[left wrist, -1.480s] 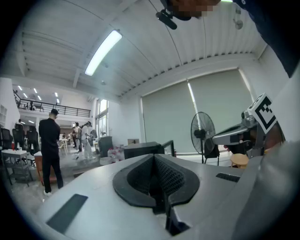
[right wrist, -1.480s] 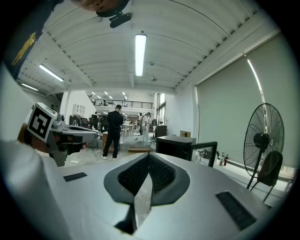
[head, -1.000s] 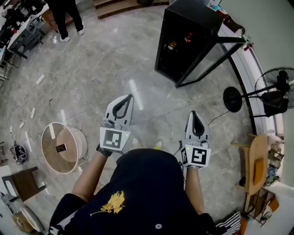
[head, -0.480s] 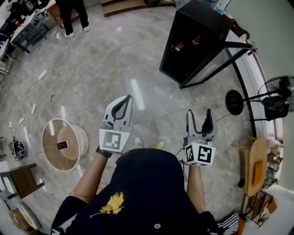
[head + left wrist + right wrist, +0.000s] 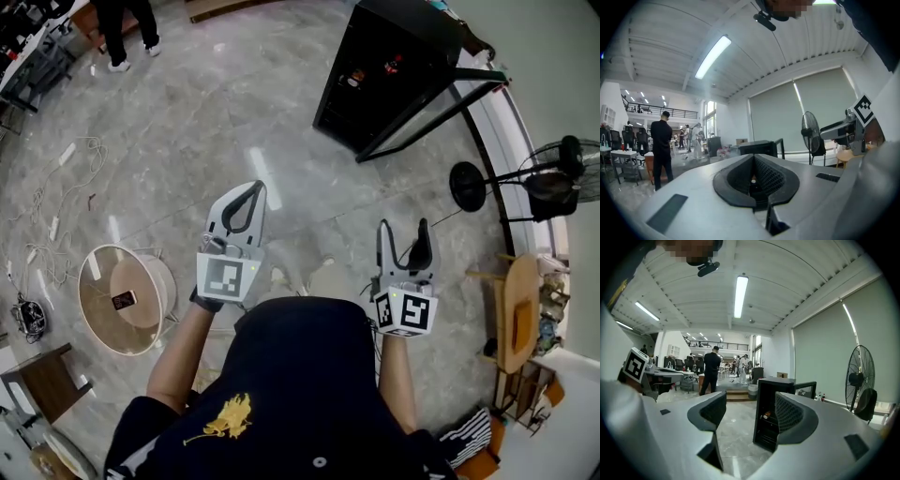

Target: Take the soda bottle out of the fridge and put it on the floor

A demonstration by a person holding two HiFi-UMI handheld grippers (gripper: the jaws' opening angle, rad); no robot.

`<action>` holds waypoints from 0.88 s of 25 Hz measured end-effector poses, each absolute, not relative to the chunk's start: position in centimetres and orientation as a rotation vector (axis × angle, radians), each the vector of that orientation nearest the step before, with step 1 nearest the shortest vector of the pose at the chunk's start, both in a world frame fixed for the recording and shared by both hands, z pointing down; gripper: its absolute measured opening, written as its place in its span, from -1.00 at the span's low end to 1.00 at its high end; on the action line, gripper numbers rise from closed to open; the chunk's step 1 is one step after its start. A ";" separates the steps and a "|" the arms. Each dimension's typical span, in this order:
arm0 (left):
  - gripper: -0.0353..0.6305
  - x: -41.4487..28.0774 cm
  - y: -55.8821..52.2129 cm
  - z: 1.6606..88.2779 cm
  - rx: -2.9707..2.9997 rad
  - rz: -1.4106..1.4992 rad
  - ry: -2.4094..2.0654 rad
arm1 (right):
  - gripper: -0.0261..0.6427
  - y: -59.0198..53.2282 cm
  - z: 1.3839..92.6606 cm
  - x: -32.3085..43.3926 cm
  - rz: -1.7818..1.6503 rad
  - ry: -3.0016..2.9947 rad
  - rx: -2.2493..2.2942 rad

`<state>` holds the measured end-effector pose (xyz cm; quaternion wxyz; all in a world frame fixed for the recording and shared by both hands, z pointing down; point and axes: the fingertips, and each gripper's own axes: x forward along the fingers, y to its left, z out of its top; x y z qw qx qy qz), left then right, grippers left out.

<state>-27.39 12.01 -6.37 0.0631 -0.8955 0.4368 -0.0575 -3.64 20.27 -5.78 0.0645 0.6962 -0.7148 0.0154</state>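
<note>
Steep downward look over a dark shirt onto a grey marble floor (image 5: 234,112). Well ahead and to the right, a black fridge (image 5: 394,47) with its glass door (image 5: 441,98) swung open. On its shelves, a few small bright items (image 5: 354,77), too small to tell which is the soda bottle; all well apart from both tools, touched by neither.

Left tool (image 5: 256,187) held level, jaws closed together with nothing between them. Right tool (image 5: 403,225) with jaws spread wide, having just been opening, gripping nothing; only bare floor between its tips.

From the right gripper view, fridge interior framed between the two pads (image 5: 790,413), with one orange-tinged item (image 5: 765,416) on a shelf, blurred and not identifiable. From the left gripper view, only the fridge top and door edge above the shut jaws, shelves hidden.

Standing fan (image 5: 553,183) right of the fridge. Person in black (image 5: 661,145) shown whole in the left gripper view, cut to legs at the head view's top edge.
</note>
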 end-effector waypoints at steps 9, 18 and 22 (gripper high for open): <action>-0.84 -23.7 8.8 -5.2 -2.722 -0.214 1.231 | -0.09 17.7 -4.6 -1.3 0.063 -2.133 2.116; -0.84 -17.6 0.0 -6.0 -2.700 -0.187 1.291 | -0.10 7.1 -4.0 2.8 0.095 -2.272 2.060; -0.84 -13.6 -4.0 -5.8 -2.735 -0.201 1.336 | -0.11 2.7 -3.5 5.7 0.135 -2.322 2.041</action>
